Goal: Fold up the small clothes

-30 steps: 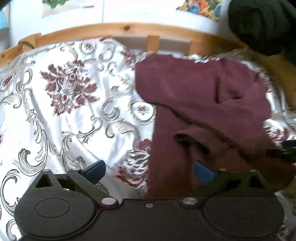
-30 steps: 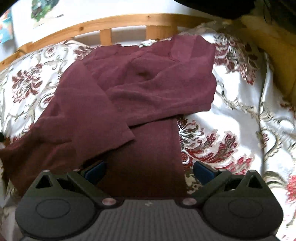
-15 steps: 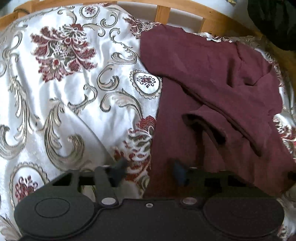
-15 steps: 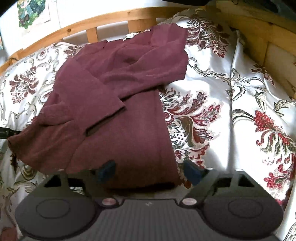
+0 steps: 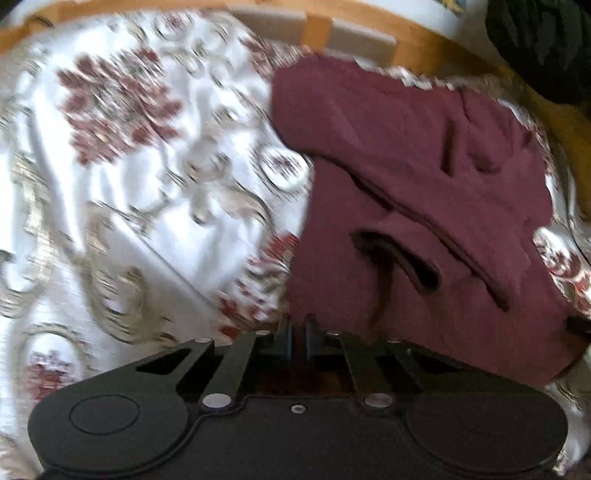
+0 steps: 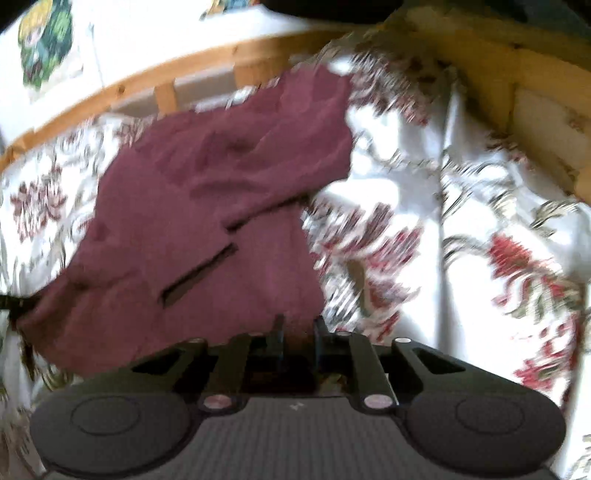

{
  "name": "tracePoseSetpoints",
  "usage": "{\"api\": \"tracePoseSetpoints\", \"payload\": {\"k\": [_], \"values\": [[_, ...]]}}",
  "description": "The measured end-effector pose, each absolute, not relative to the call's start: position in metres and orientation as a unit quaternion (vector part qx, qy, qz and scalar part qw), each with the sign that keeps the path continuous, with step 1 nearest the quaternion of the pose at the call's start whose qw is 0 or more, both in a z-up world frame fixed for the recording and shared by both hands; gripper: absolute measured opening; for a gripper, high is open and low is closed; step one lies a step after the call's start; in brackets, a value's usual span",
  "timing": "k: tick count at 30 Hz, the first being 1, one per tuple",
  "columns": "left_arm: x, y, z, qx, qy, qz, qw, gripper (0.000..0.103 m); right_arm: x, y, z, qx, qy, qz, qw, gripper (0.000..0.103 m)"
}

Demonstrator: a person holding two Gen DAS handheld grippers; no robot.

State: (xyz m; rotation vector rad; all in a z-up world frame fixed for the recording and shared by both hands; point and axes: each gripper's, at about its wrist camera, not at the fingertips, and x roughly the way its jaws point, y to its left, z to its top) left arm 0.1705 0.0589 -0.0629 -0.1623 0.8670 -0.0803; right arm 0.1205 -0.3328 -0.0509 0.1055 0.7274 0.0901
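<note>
Satin-white bedspread, woven with dark red flower clusters and grey-gold scrolls, covers the whole bed and lies in soft creases. Behind it runs a pale wooden bed rail with short upright slats, and a wooden board stands at the right edge in the right wrist view.

On the bedspread lies the maroon garment, a soft matte knit with a slightly fuzzy surface, rumpled and partly doubled over on itself. Its upper part is thrown across the lower part in a broad diagonal flap, and a short sleeve with a dark hemmed opening sits near the middle. The garment reaches from near the rail down to both grippers, which hold its near edge at opposite corners.

The left gripper is at the garment's near left corner; its black jaws have just been closing and now stand almost together, pinching the cloth edge between the blue pads. The right gripper is at the near right corner; its jaws have also just been closing and now clamp a thicker bunch of the maroon fabric, a narrow gap left between them filled with cloth.

Both views are smeared with motion blur.
</note>
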Motion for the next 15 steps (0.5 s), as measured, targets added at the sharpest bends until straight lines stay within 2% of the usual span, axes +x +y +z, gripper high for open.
{"api": "tracePoseSetpoints", "payload": {"k": [6,11,15], "values": [[0.140,0.076,-0.027,-0.093,0.360,-0.036,0.928,0.005,0.092,-0.347,-0.023,0.061,0.313,0.030,0.947,0.013],[0.107,0.084,-0.010,-0.104,0.356,-0.047,0.927,0.005,0.062,-0.352,-0.007,0.060,0.311,0.039,0.948,0.013],[0.084,0.086,-0.017,-0.101,0.368,-0.058,0.922,0.006,0.046,-0.351,-0.007,0.055,0.330,0.043,0.941,0.013]]}}
